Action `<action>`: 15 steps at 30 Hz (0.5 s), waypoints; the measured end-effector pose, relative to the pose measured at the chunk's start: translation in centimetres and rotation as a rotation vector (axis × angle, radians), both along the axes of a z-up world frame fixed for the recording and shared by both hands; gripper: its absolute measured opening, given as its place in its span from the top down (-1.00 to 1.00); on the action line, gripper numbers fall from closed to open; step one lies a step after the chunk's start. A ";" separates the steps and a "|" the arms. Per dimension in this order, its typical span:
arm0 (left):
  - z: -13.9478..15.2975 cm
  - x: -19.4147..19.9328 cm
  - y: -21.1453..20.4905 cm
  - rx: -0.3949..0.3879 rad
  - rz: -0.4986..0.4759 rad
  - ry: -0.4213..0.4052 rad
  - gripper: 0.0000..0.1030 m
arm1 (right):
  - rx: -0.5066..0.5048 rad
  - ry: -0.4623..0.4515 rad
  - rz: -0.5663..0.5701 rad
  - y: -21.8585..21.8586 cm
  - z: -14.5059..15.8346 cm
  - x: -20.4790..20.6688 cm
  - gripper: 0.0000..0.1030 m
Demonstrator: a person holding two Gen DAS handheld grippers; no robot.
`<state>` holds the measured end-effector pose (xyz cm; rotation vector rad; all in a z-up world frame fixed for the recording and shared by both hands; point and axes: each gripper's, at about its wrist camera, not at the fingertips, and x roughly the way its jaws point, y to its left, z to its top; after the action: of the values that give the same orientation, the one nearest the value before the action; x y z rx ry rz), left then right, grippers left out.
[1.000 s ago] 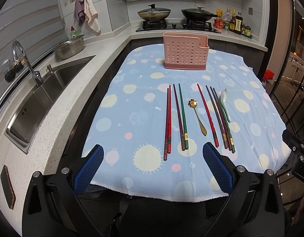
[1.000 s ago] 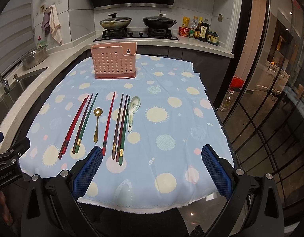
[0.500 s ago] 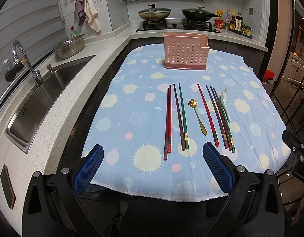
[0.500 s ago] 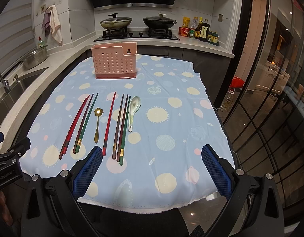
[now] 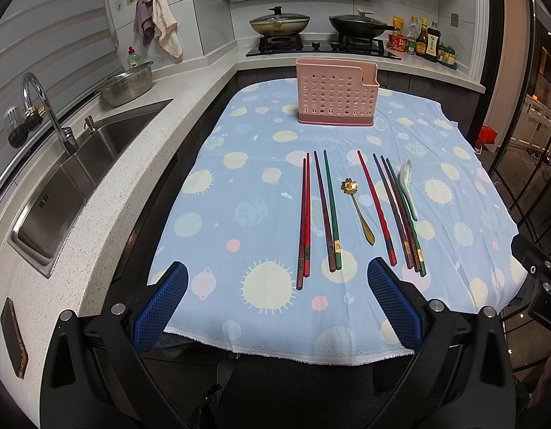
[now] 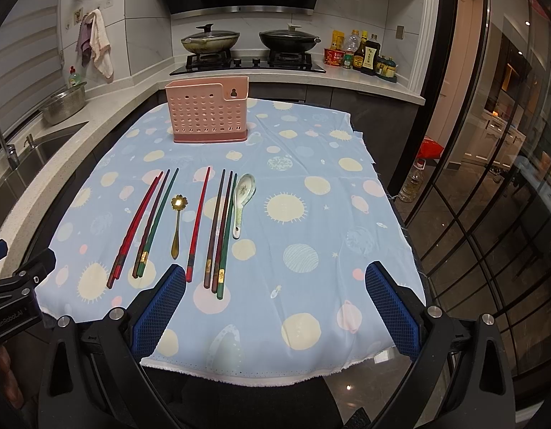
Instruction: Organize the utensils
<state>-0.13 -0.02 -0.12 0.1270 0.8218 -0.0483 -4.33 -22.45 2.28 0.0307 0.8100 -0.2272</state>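
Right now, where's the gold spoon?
In both views the gold spoon lies flat on the tablecloth, mid-row between the green chopstick and the lone red chopstick.

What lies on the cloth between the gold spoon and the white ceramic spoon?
Four chopsticks: a single red chopstick next to the gold spoon, then a close group of three, two dark and one green, beside the ceramic spoon. The right wrist view shows it best.

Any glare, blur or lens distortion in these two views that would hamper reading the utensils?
Left wrist: sharp, strong fisheye bending of the counter; chopsticks readable. Right wrist: sharp too, reflections on the glass door, none on the ceramic spoon.
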 end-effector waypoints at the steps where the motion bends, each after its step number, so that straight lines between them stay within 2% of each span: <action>1: 0.0 0.0 0.0 0.000 0.000 0.000 -0.86 | 0.000 0.000 0.000 0.0 0.1 0.0 -0.87; 15: 0.0 0.0 0.0 0.000 0.000 0.000 -0.86 | -0.001 -0.001 0.000 0.1 0.0 0.0 -0.87</action>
<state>-0.11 -0.03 -0.10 0.1266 0.8215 -0.0479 -4.31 -22.39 2.28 0.0299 0.8092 -0.2273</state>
